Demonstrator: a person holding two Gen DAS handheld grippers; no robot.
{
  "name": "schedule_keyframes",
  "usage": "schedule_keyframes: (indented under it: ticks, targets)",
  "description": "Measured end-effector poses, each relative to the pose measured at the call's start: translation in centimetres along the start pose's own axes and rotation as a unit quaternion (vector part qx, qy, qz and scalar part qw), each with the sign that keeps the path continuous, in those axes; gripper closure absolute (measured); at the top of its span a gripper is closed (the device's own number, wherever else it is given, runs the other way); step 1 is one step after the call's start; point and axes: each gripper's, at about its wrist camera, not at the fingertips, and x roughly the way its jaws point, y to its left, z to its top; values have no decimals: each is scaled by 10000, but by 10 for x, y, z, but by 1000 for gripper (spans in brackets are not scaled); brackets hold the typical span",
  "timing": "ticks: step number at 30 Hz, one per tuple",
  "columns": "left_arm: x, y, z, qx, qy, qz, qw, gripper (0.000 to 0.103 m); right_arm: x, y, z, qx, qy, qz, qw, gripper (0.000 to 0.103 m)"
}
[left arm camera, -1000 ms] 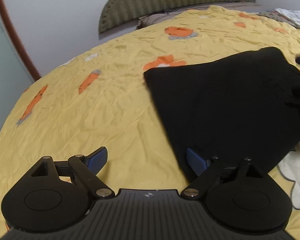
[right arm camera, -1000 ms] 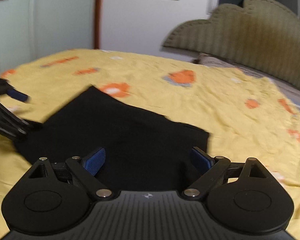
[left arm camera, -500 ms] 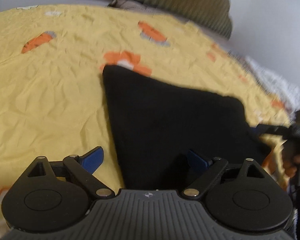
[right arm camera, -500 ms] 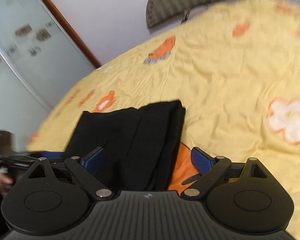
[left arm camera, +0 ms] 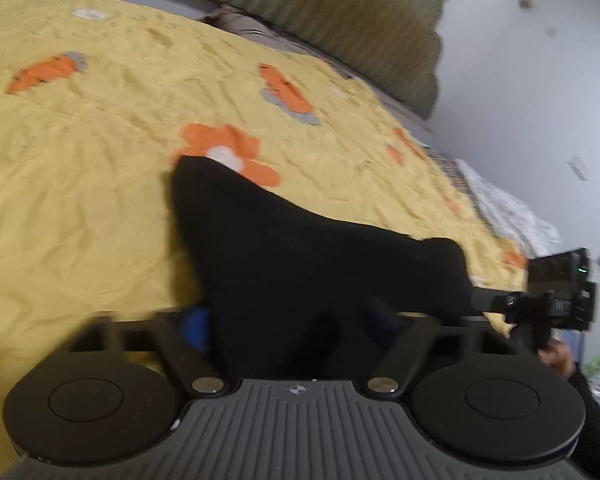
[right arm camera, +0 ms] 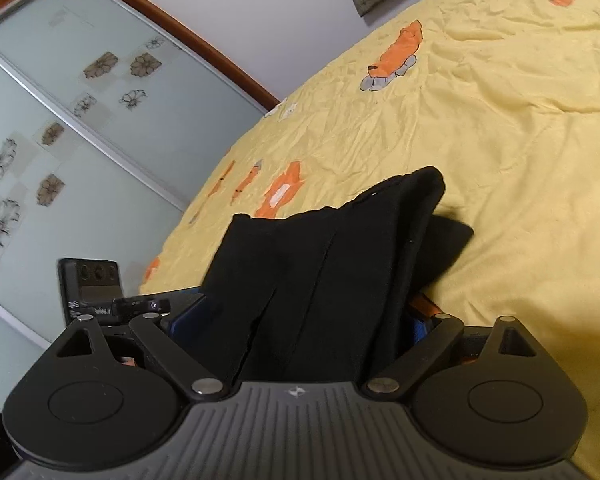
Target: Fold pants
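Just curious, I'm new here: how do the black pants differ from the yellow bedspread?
The pants are plain black; the bedspread is yellow with orange flowers and carrots. The pants are folded in layers; the bedspread lies spread out, wrinkled. Both are soft cloth.
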Motion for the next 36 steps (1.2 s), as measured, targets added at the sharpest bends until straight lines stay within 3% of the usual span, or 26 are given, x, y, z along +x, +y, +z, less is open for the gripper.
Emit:
schedule_keyframes:
  ticks: [1, 2, 5, 11, 15, 18, 19, 20, 21, 24, 25, 27, 29, 30, 33, 36]
  targets:
    - [0, 2, 1, -23, 54, 167, 9998, 79, 0, 3, -2, -15, -24, -270, 9996, 41]
    - [-2, 6, 1, -107, 52, 197, 9997, 84, 2, 3, -4, 25, -40, -494, 9988, 68]
    - [-13, 15, 2, -442, -27, 101, 9990, 96, -1, 8, -11, 163, -205, -556, 9981, 71]
    - [-65, -1, 18, -45, -585, 303, 9978, 97, -5, 60, 5, -352, -506, -446, 9971, 74]
    - [-93, -2, 39, 216, -1103, 770, 9907, 97, 12, 88, 36, -738, -631, -221, 9950, 74]
    - [-95, 11, 60, 84, -1057, 1048, 9888, 97, 38, 88, 59, -690, -640, -127, 9955, 74]
    - [-89, 18, 66, 36, -938, 1091, 9896, 92, 52, 85, 66, -644, -586, -171, 9961, 74]
    - [-80, 27, 72, -28, -790, 1287, 9885, 80, 65, 81, 71, -647, -476, -357, 9961, 71]
    - [-70, 36, 75, -96, -667, 1629, 9843, 74, 80, 74, 76, -666, -321, -747, 9945, 63]
    - [-57, 50, 75, -214, -519, 2851, 9569, 74, 111, 60, 75, -780, 60, -2373, 9683, 44]
    - [-61, 51, 73, -200, -593, 2901, 9549, 74, 106, 61, 71, -895, -88, -2369, 9674, 43]
    - [-69, 47, 69, -222, -723, 2614, 9623, 62, 87, 73, 62, -1186, -567, -2581, 9571, 45]
    - [-65, 35, 70, -139, -737, 2395, 9680, 36, 75, 94, 57, -1708, -977, -2978, 9341, 43]
    - [-59, 24, 70, 39, -766, 2325, 9696, 34, 72, 105, 58, -1953, -1076, -2903, 9306, 43]
    - [-29, -15, 73, 600, -699, 2117, 9730, 27, 85, 125, 67, -2313, -816, -2388, 9396, 45]
    - [13, -31, 73, 704, -386, 1906, 9784, 23, 118, 116, 76, -2336, -202, -2295, 9446, 45]
